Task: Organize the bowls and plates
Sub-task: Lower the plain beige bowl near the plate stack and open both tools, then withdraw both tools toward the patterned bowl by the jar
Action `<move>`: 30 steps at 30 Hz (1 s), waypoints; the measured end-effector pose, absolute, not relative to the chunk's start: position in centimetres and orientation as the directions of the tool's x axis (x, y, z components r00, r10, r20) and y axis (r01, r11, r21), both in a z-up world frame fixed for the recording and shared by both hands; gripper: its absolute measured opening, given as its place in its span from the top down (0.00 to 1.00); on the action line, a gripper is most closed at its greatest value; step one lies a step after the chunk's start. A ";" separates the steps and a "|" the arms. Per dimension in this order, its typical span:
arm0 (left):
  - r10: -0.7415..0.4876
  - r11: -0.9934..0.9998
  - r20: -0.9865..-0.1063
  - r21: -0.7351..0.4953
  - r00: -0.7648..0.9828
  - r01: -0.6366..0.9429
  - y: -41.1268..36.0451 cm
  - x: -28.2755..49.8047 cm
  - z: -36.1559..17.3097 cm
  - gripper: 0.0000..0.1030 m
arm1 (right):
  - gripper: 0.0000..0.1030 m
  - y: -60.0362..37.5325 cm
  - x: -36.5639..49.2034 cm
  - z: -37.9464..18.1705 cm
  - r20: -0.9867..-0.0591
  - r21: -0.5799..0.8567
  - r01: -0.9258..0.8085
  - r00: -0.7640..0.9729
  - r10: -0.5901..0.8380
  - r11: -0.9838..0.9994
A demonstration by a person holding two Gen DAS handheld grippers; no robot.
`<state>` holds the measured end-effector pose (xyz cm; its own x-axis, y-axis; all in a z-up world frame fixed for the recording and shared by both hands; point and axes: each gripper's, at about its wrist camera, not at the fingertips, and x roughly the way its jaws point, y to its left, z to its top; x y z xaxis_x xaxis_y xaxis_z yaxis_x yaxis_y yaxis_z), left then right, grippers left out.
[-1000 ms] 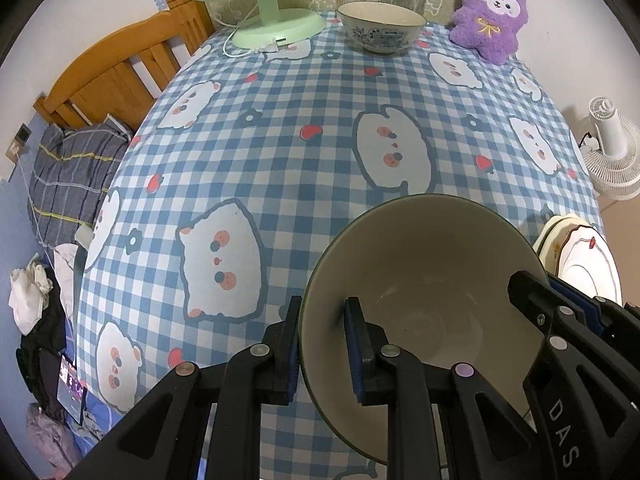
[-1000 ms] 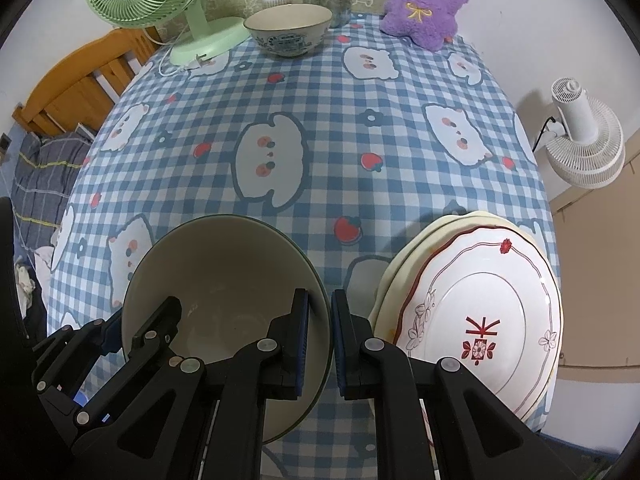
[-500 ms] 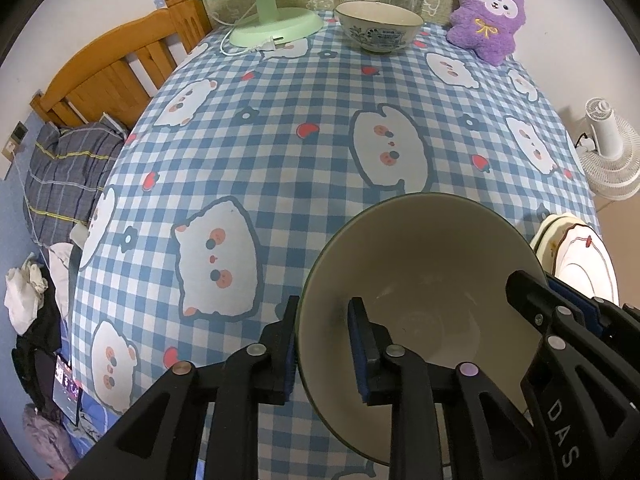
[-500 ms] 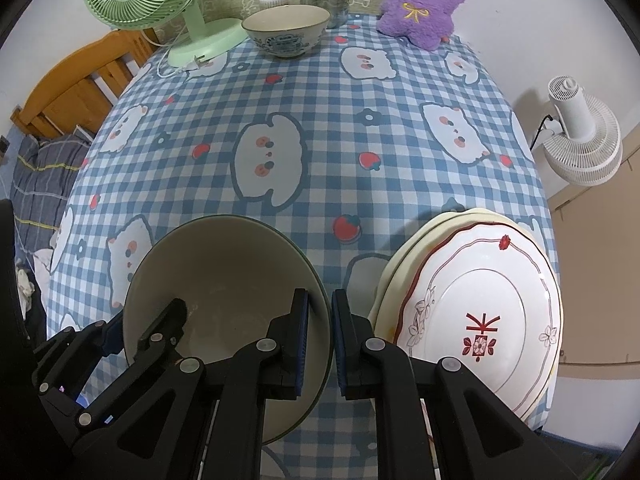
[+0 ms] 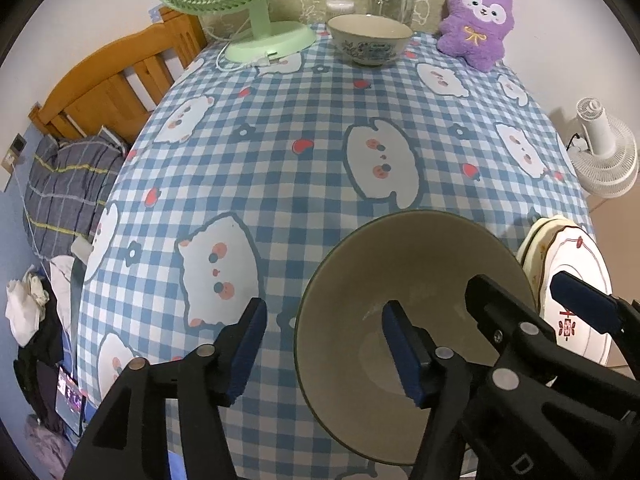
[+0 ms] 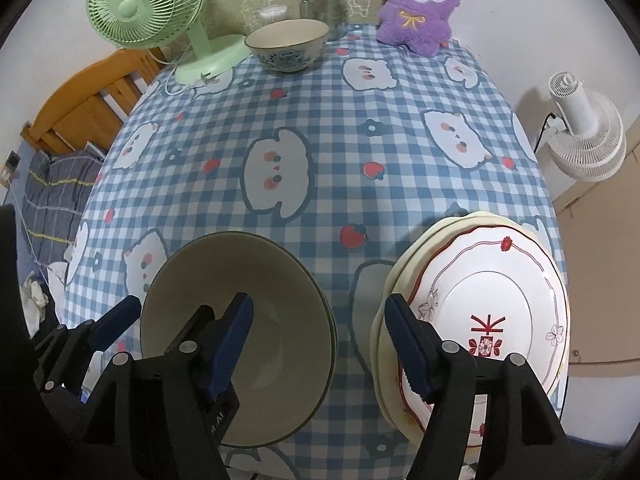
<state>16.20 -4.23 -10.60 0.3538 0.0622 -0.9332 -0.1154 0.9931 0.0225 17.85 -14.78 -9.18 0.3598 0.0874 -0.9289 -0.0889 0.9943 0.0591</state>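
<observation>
A large cream bowl with a dark green rim (image 5: 424,280) (image 6: 256,276) sits on the checked tablecloth at the near edge. My left gripper (image 5: 324,348) is open, its jaws astride the bowl's left rim. My right gripper (image 6: 320,344) is open, its jaws astride the bowl's right rim. A stack of plates, the top one white with a red rim (image 6: 500,304) (image 5: 576,272), lies right of the bowl. A smaller blue-patterned bowl (image 5: 370,44) (image 6: 287,44) stands at the far side.
At the far edge stand a green desk fan (image 5: 248,20), a glass jar (image 5: 391,0) and a purple plush toy (image 5: 476,24). A wooden bed frame (image 5: 112,88) is at the left. A white floor fan (image 6: 584,136) is at the right.
Both grippers were shut on the large bowl's rim, one on each side. Both have now opened and let go of it; the bowl rests on the table.
</observation>
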 end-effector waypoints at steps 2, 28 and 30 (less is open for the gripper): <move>0.053 0.994 -0.930 0.016 0.364 -0.104 -4.2 16.3 -10.2 0.32 | 0.29 -14.8 18.0 -8.8 -0.927 0.057 -0.090 0.365 0.086 0.994; 0.041 0.999 -0.846 0.029 0.531 -0.031 -2.6 21.5 -2.2 0.24 | 0.18 -13.5 22.2 -0.3 -0.834 0.059 -0.053 0.546 0.078 0.997; 0.036 0.999 -0.840 0.028 0.541 -0.024 -2.5 21.9 -1.7 0.24 | 0.17 -13.3 22.6 0.3 -0.827 0.058 -0.051 0.557 0.076 0.997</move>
